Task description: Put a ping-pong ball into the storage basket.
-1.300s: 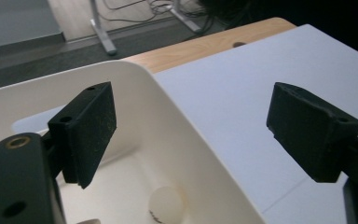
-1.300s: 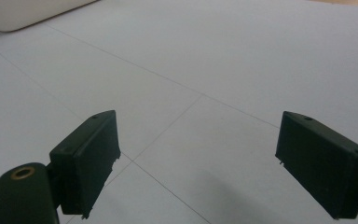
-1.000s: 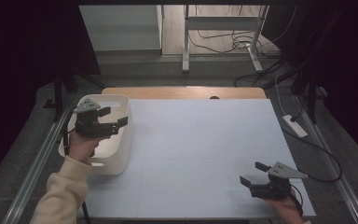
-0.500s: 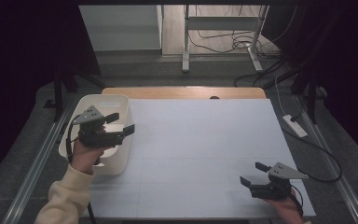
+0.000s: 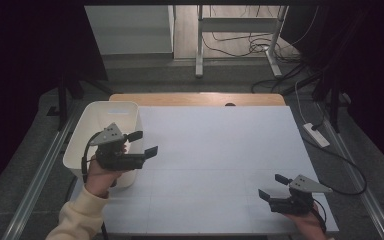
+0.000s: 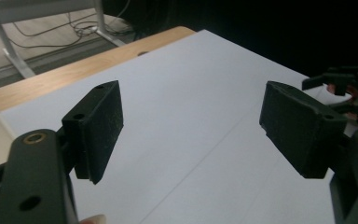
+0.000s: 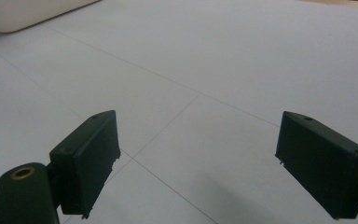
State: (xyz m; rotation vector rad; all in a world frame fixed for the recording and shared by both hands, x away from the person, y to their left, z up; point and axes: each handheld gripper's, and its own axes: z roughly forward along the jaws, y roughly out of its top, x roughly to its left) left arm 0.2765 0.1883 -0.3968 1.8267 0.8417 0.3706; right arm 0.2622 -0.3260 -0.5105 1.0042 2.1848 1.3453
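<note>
The left claw (image 5: pixel 142 143) hangs over the near right edge of the white bin (image 5: pixel 102 117), its jaws apart with nothing between them; they have just been closing a little, and in the left gripper view there is just bare white surface (image 5: pixel 220 150) between the two pads. The hand holds it level and pointed across the sheet toward the middle, which looks like the pose of a claw coming away from the bin rather than reaching into it. The bin itself stands at the left edge of the surface, half off the white sheet, upright with its mouth open to the top; what lies inside I cannot tell. The right claw (image 5: pixel 272 187) rests low at the near right corner, well apart from the bin, jaws wide with nothing in them, seemingly parked out of the way while the left hand works. Its own view looks along the sheet, with the bin's (image 7: pixel 32 11) rounded base at top left
</note>
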